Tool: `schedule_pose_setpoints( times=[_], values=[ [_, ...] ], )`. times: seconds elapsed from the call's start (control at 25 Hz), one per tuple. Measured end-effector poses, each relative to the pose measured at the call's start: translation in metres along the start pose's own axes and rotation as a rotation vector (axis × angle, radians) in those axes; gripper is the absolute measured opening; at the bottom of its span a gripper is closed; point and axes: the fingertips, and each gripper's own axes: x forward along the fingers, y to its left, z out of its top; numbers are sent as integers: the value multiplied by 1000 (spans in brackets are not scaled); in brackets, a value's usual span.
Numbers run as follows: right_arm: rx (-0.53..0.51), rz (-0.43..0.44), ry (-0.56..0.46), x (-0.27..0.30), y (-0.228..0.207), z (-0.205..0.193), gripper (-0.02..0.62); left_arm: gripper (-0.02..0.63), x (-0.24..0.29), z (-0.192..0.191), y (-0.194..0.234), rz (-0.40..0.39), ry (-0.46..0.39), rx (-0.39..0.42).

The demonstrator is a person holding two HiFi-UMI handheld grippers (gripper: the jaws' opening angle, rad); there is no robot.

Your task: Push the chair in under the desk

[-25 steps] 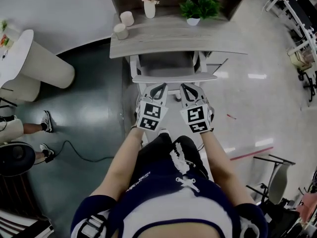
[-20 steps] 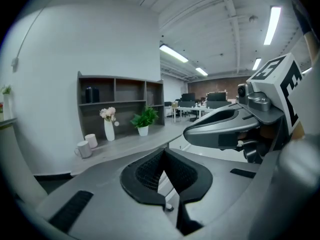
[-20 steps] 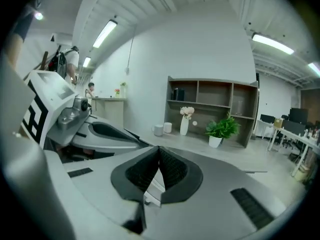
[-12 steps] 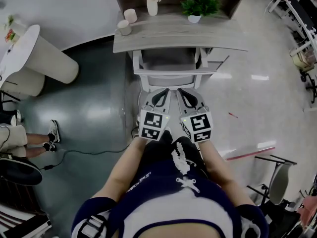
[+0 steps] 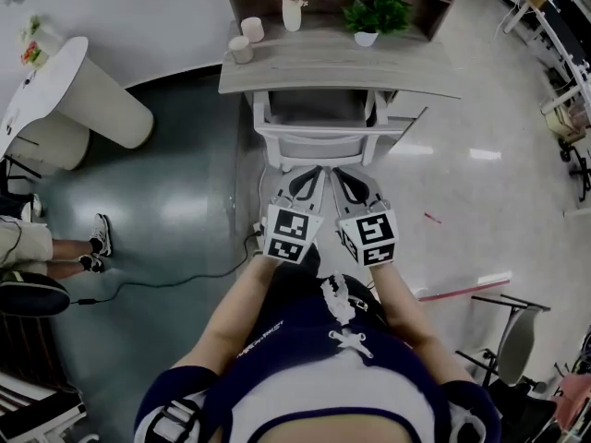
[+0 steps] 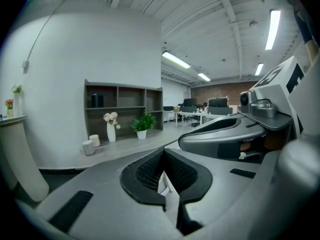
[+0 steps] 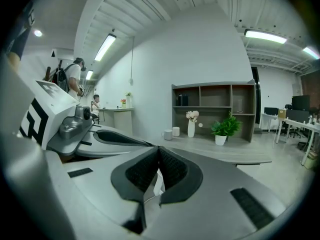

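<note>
Desk (image 5: pixel 342 67): grey wood top, upper centre of the head view, with a shelf unit behind it. It is the fixed target, and its knee space takes the chair.

Chair (image 5: pixel 319 138): white, centre frame, directly below the desk's near edge. The seat is already under the top and only the back rail stands out in front. Judged tucked in or nearly so, with the task at or near its end.

Forearms (image 5: pixel 242 310): both reach forward from lower centre, side by side and parallel, with the grippers pitched slightly down toward the chair back. A matched pair suits an even push that keeps the chair square to the desk.

Left gripper (image 5: pixel 305 175): jaws together and clamped on nothing, serving as a blunt pusher. The tip is just below the back rail; contact cannot be told.

Right gripper (image 5: pixel 345 175): likewise closed and empty, just beside the left.

Vase (image 5: pixel 293 15), potted plant (image 5: pixel 372 14), two cups (image 5: pixel 242 51): along the desk's far side, well apart from the chair.
</note>
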Motion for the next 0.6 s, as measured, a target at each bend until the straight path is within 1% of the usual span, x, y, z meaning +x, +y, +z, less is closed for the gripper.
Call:
schedule_pose_setpoints(
  times=[0.28, 0.6],
  values=[
    [3, -2, -5, -13, 6, 6, 11, 9, -11, 3, -13, -17, -10, 6],
    [11, 1, 4, -26, 10, -7, 11, 9, -17, 0, -28, -21, -22, 3]
  ],
)
